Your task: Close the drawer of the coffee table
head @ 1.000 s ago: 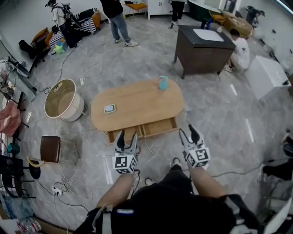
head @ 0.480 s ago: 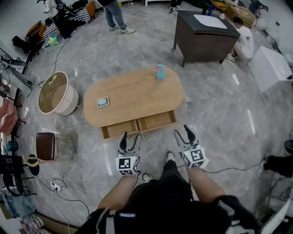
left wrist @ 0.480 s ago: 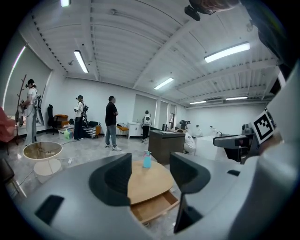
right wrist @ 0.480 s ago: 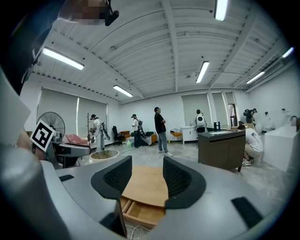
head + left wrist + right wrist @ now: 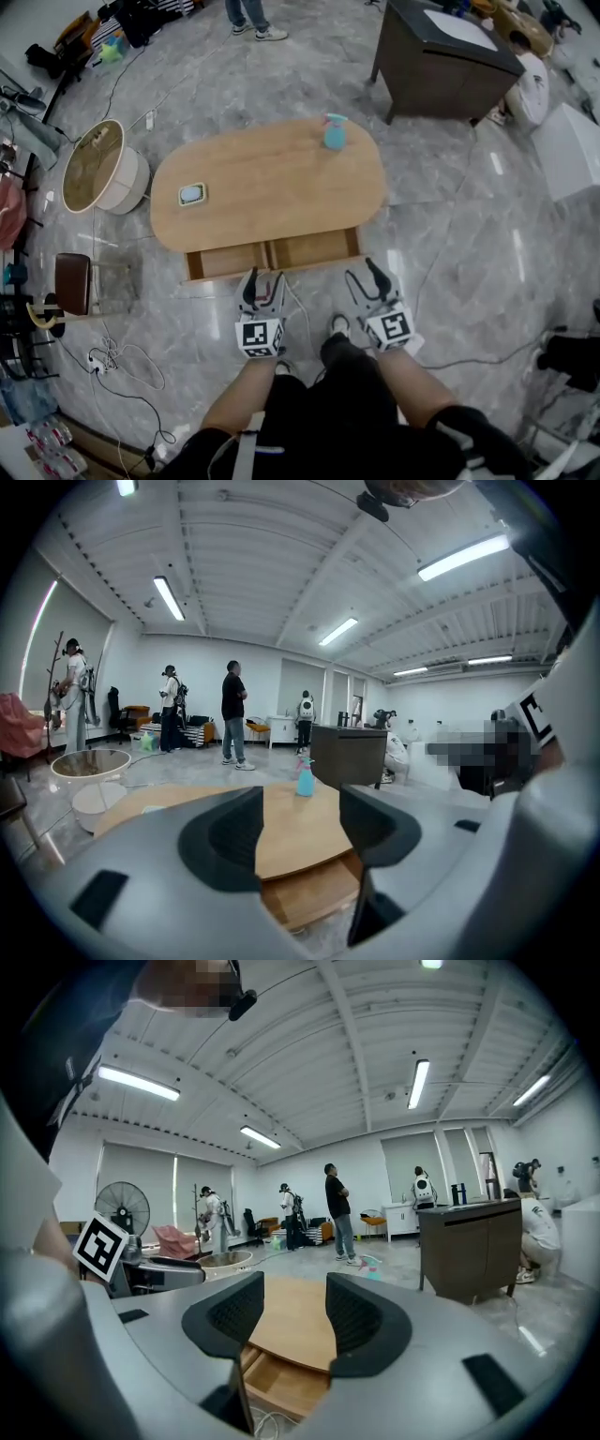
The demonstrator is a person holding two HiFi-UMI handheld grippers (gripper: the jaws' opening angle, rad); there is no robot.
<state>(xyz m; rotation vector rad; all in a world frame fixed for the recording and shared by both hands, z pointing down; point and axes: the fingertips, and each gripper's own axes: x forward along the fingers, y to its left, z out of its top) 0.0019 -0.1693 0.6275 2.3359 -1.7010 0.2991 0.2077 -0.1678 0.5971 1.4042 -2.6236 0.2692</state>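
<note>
The oval wooden coffee table [image 5: 272,178] stands ahead of me, its wide shallow drawer [image 5: 274,253] pulled out at the near side and looking empty. My left gripper [image 5: 261,281] hovers just short of the drawer's front, left of its middle, open with nothing in it. My right gripper [image 5: 366,275] is open too, off the drawer's right end. In the left gripper view the left gripper [image 5: 300,832] frames the tabletop [image 5: 291,822] and drawer [image 5: 309,897]. The right gripper [image 5: 286,1316] looks over the drawer [image 5: 281,1382] from the right.
A teal spray bottle [image 5: 334,132] and a small flat tray [image 5: 191,194] sit on the tabletop. A dark cabinet [image 5: 448,58] stands beyond, with a crouching person [image 5: 534,82] beside it. A round drum [image 5: 97,174], brown stool [image 5: 73,283] and floor cables [image 5: 122,367] lie left.
I have stepped closer to the table, so both grippers now sit nearer the drawer's front. Both have stayed open and empty.
</note>
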